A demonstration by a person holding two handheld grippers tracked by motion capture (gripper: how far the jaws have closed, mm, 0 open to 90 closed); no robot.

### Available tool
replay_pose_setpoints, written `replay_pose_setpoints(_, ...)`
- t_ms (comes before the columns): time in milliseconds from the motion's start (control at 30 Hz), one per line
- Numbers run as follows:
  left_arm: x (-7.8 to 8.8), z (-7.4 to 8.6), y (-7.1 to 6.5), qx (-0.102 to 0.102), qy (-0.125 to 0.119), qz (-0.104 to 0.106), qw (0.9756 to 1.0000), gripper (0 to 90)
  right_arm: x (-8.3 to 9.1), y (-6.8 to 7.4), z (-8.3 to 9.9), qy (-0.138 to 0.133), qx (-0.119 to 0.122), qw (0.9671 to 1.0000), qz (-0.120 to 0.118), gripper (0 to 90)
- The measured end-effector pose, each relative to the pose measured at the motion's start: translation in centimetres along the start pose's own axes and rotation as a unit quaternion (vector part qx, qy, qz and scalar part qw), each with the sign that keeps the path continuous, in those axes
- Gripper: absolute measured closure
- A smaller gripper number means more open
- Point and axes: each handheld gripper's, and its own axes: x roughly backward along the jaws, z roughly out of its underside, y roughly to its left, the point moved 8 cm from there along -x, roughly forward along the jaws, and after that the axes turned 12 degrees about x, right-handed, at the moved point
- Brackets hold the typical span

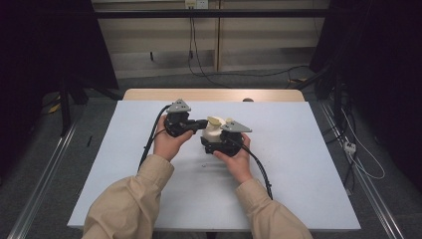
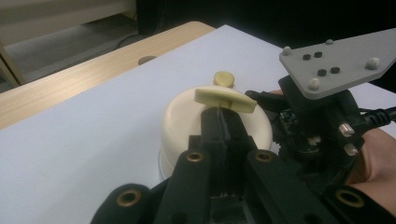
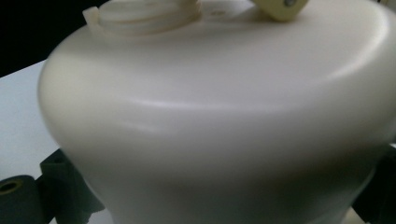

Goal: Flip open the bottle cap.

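At the centre of the high view, the right claw [image 1: 215, 141] grips a cream jar [image 1: 211, 132] on the white surface [image 1: 298, 164], while the left claw [image 2: 224, 122] is clenched on its lid tab [image 2: 225, 99]. Lifting or twisting the tab free likely comes next.

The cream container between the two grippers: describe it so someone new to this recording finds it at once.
On the white table, look at the middle, where both hands meet. The cream container is a squat, round-shouldered plastic tub held by the right gripper. A flat, pale yellow tab stands on its top, pinched by the left gripper, beside a small round knob.
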Motion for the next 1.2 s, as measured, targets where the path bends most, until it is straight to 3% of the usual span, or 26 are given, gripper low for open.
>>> replay_pose_setpoints(1200,-1.2,-0.8,-0.7,-0.005,0.001,0.005,1.0,89.5,0.0,0.0,0.1,0.002,0.003,1.0,0.0,4.2)
